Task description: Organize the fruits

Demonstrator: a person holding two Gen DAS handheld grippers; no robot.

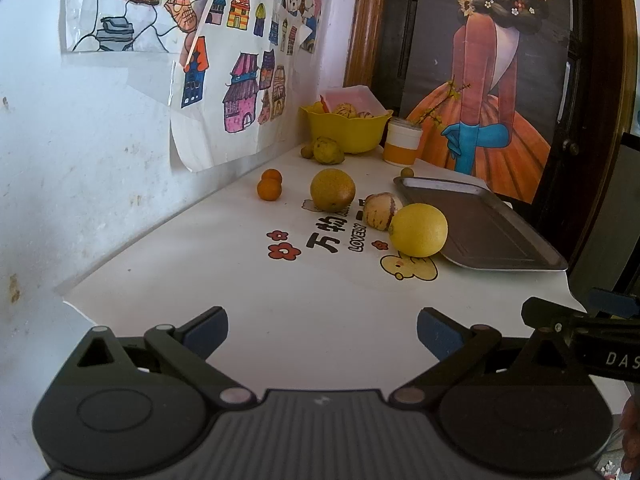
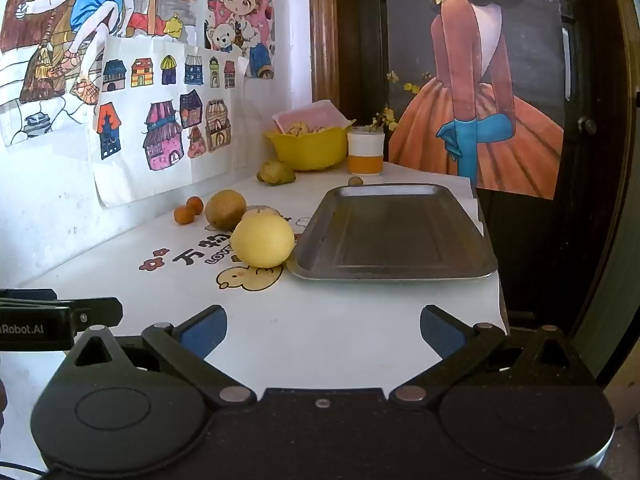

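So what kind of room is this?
Probably a family home: children's coloured drawings taped to the wall, loose fruit like a yellow citrus beside a metal tray on a cartoon-printed tablecloth.

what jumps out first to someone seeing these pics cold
The bright yellow fruit sits on the white table, right beside the empty metal tray. Behind it lie more loose fruits and a yellow bowl at the back corner. Colourful drawings cover the wall.

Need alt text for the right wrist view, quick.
The right gripper, fingers open and empty, faces a white table with an empty metal tray. A yellow fruit sits at the tray's left edge; a yellow bowl stands behind.
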